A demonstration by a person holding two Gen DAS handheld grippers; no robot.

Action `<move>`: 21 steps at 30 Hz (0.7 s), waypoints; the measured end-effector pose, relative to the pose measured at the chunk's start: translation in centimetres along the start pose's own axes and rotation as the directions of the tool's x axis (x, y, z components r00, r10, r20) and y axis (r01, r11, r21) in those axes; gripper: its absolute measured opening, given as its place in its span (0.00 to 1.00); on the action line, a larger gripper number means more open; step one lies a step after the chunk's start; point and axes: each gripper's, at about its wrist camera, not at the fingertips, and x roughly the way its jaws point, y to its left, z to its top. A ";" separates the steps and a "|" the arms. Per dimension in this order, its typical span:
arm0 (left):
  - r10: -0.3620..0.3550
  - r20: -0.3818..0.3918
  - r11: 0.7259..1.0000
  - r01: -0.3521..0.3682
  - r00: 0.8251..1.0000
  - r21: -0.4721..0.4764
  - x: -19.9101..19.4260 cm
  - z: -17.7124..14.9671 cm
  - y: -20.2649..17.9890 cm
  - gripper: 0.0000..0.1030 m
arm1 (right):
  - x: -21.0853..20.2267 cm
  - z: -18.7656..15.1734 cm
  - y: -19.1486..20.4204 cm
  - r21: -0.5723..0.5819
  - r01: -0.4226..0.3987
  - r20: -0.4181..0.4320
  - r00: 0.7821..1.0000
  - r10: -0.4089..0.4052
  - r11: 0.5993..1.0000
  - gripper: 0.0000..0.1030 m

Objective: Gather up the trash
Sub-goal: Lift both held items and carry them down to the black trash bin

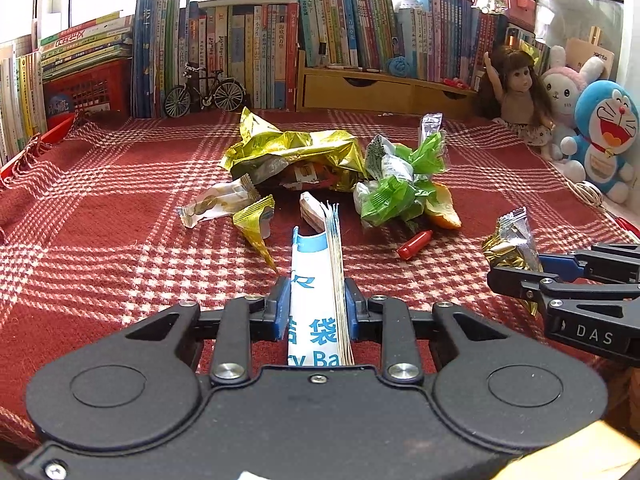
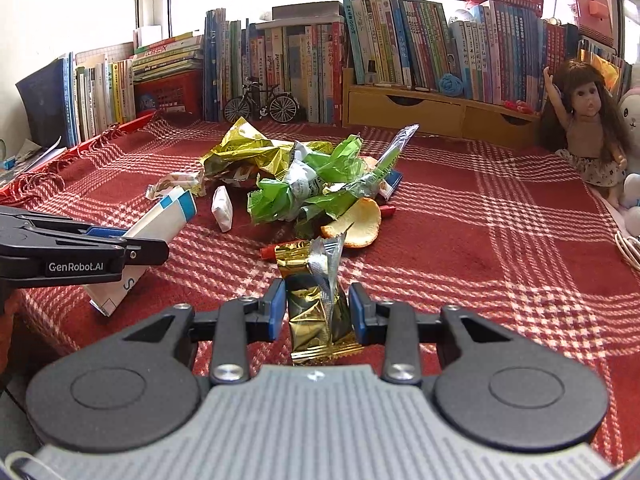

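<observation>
My left gripper (image 1: pixel 317 292) is shut on a folded white and blue paper bag (image 1: pixel 308 256), which sticks out forward over the red checked cloth (image 1: pixel 120 240). My right gripper (image 2: pixel 318 296) is shut on a crumpled gold and silver wrapper (image 2: pixel 316 312); in the left wrist view that wrapper (image 1: pixel 510 240) hangs at the right. Beyond both lies a trash pile: a gold foil bag (image 1: pixel 288 152), green wrappers (image 1: pixel 396 188), an orange peel-like piece (image 1: pixel 444 212), a small red tube (image 1: pixel 414 245), a white sweet wrapper (image 1: pixel 216 204) and a small white packet (image 2: pixel 222 208).
Rows of books (image 1: pixel 248 52) and a wooden drawer unit (image 1: pixel 360 92) line the back edge, with a model bicycle (image 1: pixel 204 92) in front. A doll (image 1: pixel 520 92) and plush toys (image 1: pixel 604 132) sit at the right, beside a white cable (image 2: pixel 628 244). A red basket (image 1: pixel 84 92) stands back left.
</observation>
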 end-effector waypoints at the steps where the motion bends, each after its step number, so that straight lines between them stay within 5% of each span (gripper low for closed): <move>1: -0.004 0.002 1.000 0.004 1.000 0.008 -0.4 -0.1 -0.1 0.25 | -0.2 0.0 0.1 0.004 -0.007 0.000 1.000 0.007 1.000 0.39; 14: -0.095 -0.028 0.990 0.098 0.995 0.100 -7.2 -3.6 -0.3 0.25 | -3.6 -2.3 1.7 0.009 -0.087 -0.036 0.996 0.087 0.996 0.39; 21: -0.165 -0.124 0.965 0.186 0.978 0.185 -10.8 -7.0 -0.3 0.25 | -6.0 -5.1 2.9 0.003 -0.162 -0.116 0.980 0.161 0.987 0.39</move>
